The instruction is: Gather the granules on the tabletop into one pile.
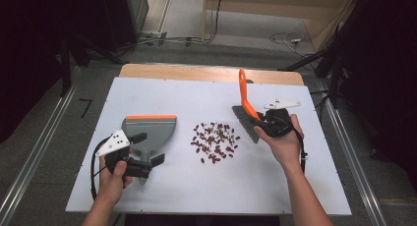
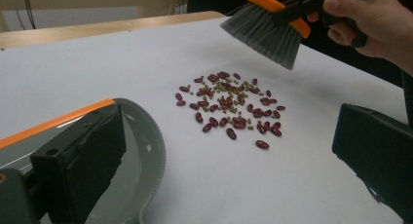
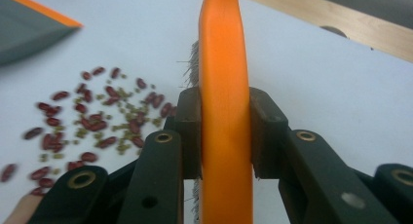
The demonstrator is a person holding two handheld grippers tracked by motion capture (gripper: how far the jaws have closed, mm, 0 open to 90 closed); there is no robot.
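Pinching the orange brush [image 1: 245,104] handle, right hand-held gripper [image 1: 272,123] hovers bristles just right of the bean pile [image 1: 215,141]; dustpan [image 1: 148,131] lies left of pile, left hand-held gripper [image 1: 149,152] spread over its handle.

Black gripper [image 1: 150,148] bodies, white plates, trailing black cables.

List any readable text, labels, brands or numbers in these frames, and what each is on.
None readable.
The brush, dustpan, both grippers and the table carry no legible text.
The black dots on the left gripper's grey plate are marks, not characters.
The right gripper clamps the brush's orange handle, which is plain.
The beans are unmarked.
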